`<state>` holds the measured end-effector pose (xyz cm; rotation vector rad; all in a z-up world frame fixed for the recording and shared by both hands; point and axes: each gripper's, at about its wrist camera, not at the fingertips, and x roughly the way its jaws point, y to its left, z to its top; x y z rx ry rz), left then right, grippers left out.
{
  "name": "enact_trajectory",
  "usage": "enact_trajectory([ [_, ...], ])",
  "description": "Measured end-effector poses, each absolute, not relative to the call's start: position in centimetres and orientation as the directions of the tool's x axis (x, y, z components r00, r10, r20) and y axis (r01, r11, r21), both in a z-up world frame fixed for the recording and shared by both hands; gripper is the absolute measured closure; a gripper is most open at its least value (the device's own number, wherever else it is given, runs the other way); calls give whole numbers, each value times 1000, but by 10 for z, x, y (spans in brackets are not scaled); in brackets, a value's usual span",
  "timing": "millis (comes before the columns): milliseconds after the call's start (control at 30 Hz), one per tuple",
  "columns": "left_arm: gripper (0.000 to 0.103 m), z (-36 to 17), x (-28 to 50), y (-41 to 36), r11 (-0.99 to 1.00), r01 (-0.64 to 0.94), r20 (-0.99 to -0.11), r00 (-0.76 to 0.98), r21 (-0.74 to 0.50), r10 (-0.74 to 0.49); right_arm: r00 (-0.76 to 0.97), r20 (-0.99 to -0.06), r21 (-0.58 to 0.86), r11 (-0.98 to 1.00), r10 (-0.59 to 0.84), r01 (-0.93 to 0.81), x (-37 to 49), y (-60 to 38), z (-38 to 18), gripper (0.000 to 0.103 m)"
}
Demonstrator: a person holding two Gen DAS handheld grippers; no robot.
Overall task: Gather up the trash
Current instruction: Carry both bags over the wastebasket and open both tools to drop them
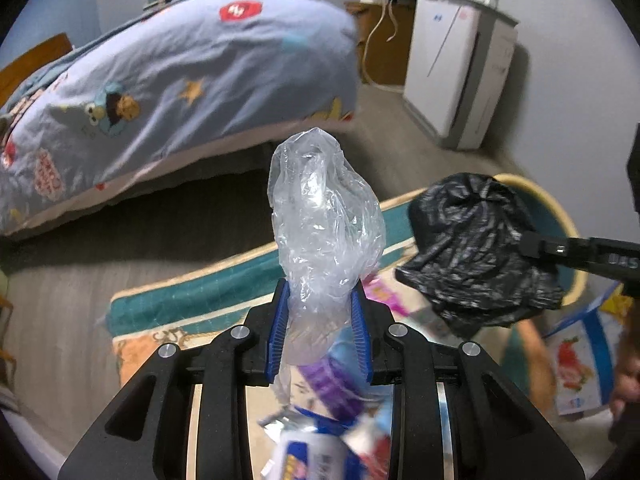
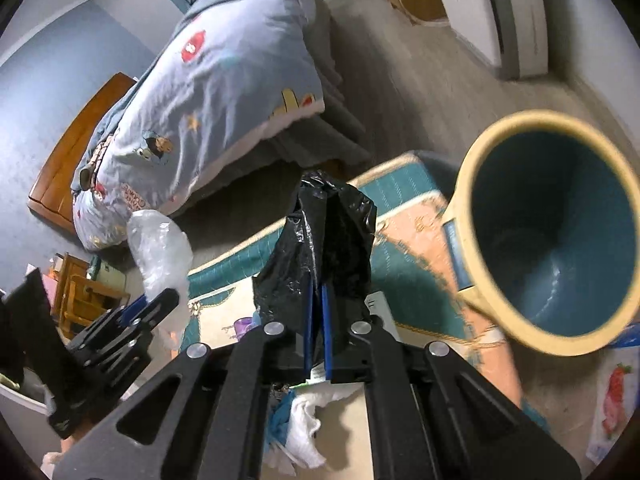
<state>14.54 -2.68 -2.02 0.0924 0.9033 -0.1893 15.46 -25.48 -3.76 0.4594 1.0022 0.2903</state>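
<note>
My left gripper (image 1: pixel 320 300) is shut on a crumpled clear plastic bag (image 1: pixel 320 216) that sticks up between its blue pads. It also shows in the right wrist view (image 2: pixel 160 248). My right gripper (image 2: pixel 317 300) is shut on a crumpled black plastic bag (image 2: pixel 324 236), also seen in the left wrist view (image 1: pixel 476 248) at the right. A yellow bin with a blue inside (image 2: pixel 480 184) lies tilted just right of the black bag, its mouth open toward me. Loose wrappers (image 1: pixel 320 440) and white tissue (image 2: pixel 304 424) lie below the grippers.
A bed with a blue cartoon quilt (image 1: pixel 180 80) stands beyond. A teal and orange play mat (image 2: pixel 408 240) covers the floor. A white appliance (image 1: pixel 452 68) stands by the wall. Picture books (image 1: pixel 580 364) lie at the right, small wooden furniture (image 2: pixel 80 292) at the left.
</note>
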Motion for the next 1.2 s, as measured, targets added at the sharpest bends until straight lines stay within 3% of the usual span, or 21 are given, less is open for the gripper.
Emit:
enact_trajectory([
  [333, 72, 18, 120, -95, 946, 323, -723, 646, -32, -245, 613, -728, 388, 922, 308, -3, 126, -321, 23, 100],
  [700, 72, -22, 138, -199, 870, 493, -762, 563, -1, -320, 608, -780, 367, 896, 150, 250, 147, -424, -16, 100],
  [1200, 72, -95, 160, -265, 827, 562, -845, 432, -21, -315, 509, -860, 197, 933, 17, 302, 161, -442, -53, 100],
])
